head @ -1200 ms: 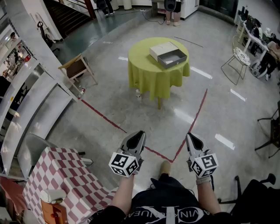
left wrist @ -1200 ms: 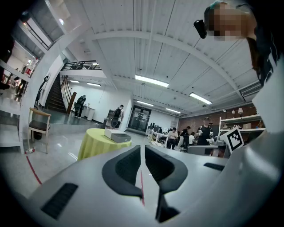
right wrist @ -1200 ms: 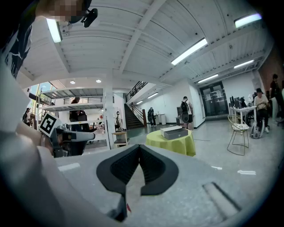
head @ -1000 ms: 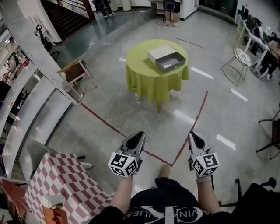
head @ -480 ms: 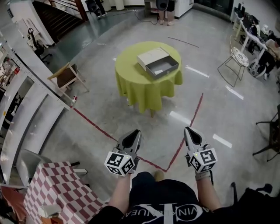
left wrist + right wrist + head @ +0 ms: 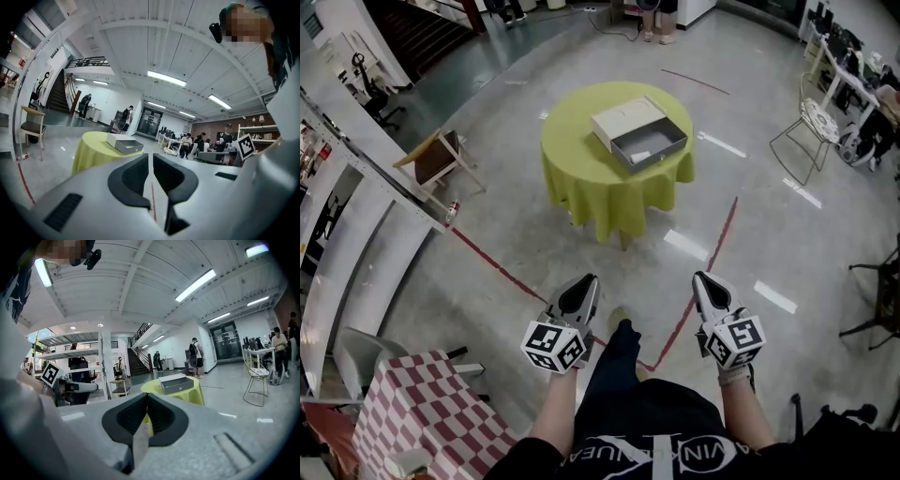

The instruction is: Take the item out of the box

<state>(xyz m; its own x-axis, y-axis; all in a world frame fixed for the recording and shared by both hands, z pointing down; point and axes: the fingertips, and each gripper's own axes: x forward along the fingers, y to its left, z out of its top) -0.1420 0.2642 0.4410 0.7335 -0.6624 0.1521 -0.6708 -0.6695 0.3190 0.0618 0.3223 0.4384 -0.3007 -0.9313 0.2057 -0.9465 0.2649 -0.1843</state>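
A round table with a yellow-green cloth stands several steps ahead on the floor. On it lies an open grey box beside its white lid, with a small pale item inside. My left gripper and right gripper are held low in front of the person's body, far from the table, both shut and empty. The left gripper view shows the box on the table beyond the closed jaws. The box also appears in the right gripper view.
A wooden chair stands left of the table and a white wire chair to the right. Red tape lines cross the shiny floor. A checkered cloth lies at the lower left, a black chair at the right edge. People stand far behind.
The person has walked toward the table, which now looks nearer. A dark trouser leg has swung forward between the grippers. Both grippers stay shut at the same height.
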